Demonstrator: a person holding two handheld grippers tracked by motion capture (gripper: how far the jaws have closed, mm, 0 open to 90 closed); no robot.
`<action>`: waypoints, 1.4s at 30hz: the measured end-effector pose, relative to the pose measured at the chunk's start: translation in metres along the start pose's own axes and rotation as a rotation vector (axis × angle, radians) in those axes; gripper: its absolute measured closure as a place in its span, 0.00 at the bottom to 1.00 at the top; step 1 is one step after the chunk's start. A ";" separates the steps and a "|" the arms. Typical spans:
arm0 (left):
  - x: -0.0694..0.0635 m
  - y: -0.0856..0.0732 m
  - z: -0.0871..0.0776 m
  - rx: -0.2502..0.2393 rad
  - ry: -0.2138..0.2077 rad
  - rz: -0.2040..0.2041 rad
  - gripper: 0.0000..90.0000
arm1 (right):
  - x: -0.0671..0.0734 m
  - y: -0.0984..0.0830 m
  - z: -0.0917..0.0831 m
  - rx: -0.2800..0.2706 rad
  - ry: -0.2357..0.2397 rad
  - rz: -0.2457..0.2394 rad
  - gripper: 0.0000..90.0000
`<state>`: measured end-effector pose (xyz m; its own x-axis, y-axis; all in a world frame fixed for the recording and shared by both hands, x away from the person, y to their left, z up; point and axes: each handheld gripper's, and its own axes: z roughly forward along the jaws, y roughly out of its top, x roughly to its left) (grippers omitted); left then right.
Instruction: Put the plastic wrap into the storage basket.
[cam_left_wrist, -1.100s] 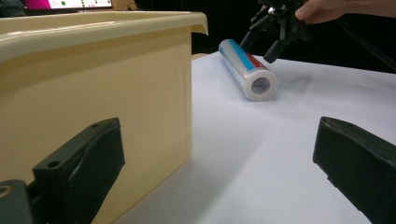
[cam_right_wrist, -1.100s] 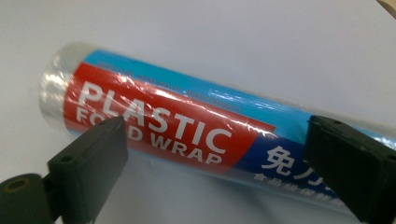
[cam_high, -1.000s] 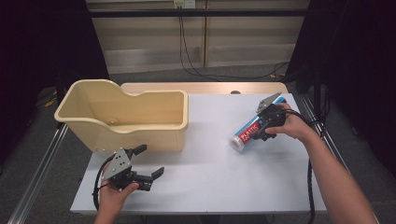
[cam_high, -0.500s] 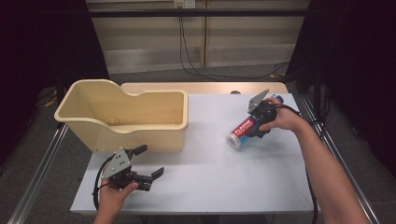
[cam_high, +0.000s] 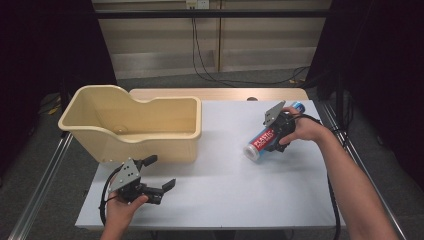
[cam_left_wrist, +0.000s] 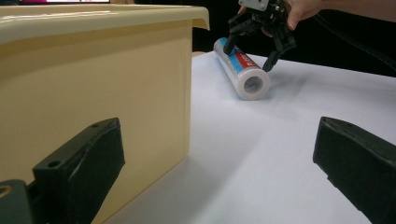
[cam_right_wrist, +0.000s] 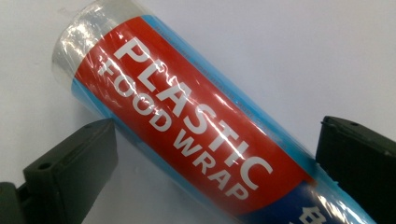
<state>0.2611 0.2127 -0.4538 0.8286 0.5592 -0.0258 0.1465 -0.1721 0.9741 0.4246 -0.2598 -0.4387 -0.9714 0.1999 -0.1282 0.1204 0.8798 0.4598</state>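
From the high view, the right hand-held gripper (cam_high: 272, 134) sits over the middle of a roll of plastic wrap (cam_high: 262, 140) lying slantwise on the white surface (cam_high: 240, 190), well to the right of the beige tub (cam_high: 131, 125). The left hand-held gripper (cam_high: 159, 175) rests near the front edge, just before the tub, its jaws spread and empty, probably parked out of the way.

In the left gripper view, the roll (cam_left_wrist: 243, 70) lies on its side beyond the tub's corner (cam_left_wrist: 187, 70), and the right hand-held gripper (cam_left_wrist: 254, 46) straddles it from above, one finger on each side. The jaws look apart, not yet pressing.

In the right gripper view, the roll (cam_right_wrist: 196, 135) runs diagonally between the two black jaws, its label facing up. Gaps show on both sides, so the grip seems open, lined up across the roll's width for a pinch.
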 end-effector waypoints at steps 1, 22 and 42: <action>0.000 0.000 0.000 0.001 0.000 0.002 0.02 | 0.000 0.000 0.000 0.000 0.003 -0.004 0.00; 0.001 0.001 0.001 0.004 0.005 -0.002 0.02 | 0.014 0.006 0.003 0.058 -0.020 -0.007 0.00; 0.002 0.000 -0.001 0.004 0.005 0.002 0.02 | 0.018 -0.001 0.029 0.185 0.041 -0.031 0.03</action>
<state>0.2625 0.2148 -0.4538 0.8261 0.5631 -0.0231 0.1476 -0.1766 0.9732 0.4130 -0.2440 -0.4670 -0.9823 0.1570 -0.1025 0.1220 0.9502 0.2867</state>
